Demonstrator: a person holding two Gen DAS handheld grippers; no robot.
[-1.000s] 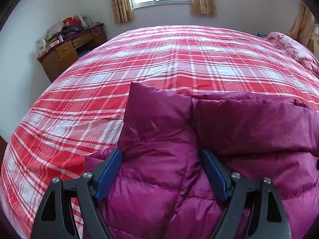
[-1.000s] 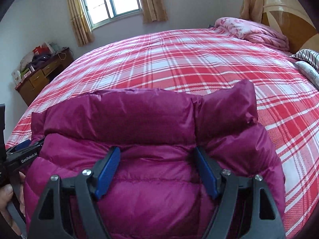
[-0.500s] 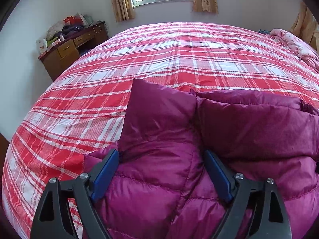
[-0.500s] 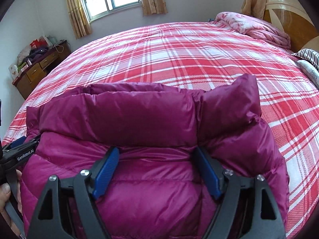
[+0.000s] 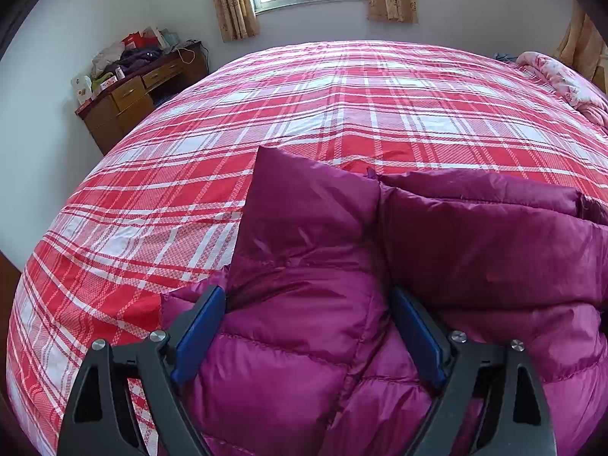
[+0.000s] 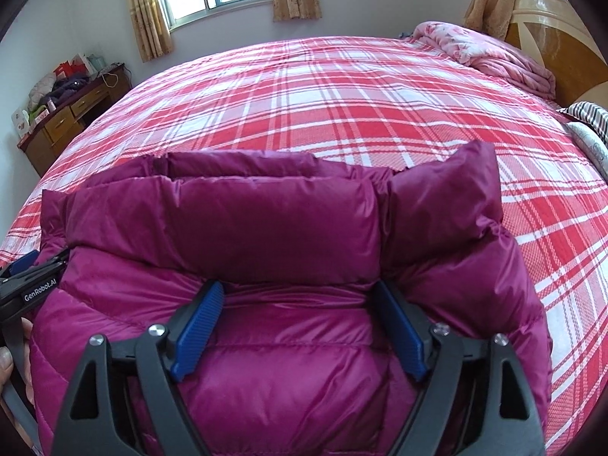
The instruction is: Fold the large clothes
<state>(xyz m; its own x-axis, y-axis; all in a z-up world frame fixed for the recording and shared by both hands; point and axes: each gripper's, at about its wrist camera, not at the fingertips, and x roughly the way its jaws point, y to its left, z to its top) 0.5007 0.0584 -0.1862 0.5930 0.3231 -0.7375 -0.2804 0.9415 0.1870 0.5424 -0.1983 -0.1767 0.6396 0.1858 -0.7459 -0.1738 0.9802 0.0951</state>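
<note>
A puffy magenta down jacket lies folded on the near part of the red plaid bed, its collar end standing up. In the left wrist view my left gripper straddles the jacket's left part, jaws wide, fabric bulging between the blue pads. In the right wrist view my right gripper spans the jacket just below the collar roll; its jaws are opening with quilted fabric between them. The left gripper and a hand show at the left edge.
The plaid bedcover stretches far beyond the jacket. A wooden dresser piled with items stands at the back left under the window. A pink quilt, a striped pillow and the headboard are at the right.
Both grippers' jaws have spread a little wider around the jacket. The hands have hardly moved, and the jacket lies as before.
</note>
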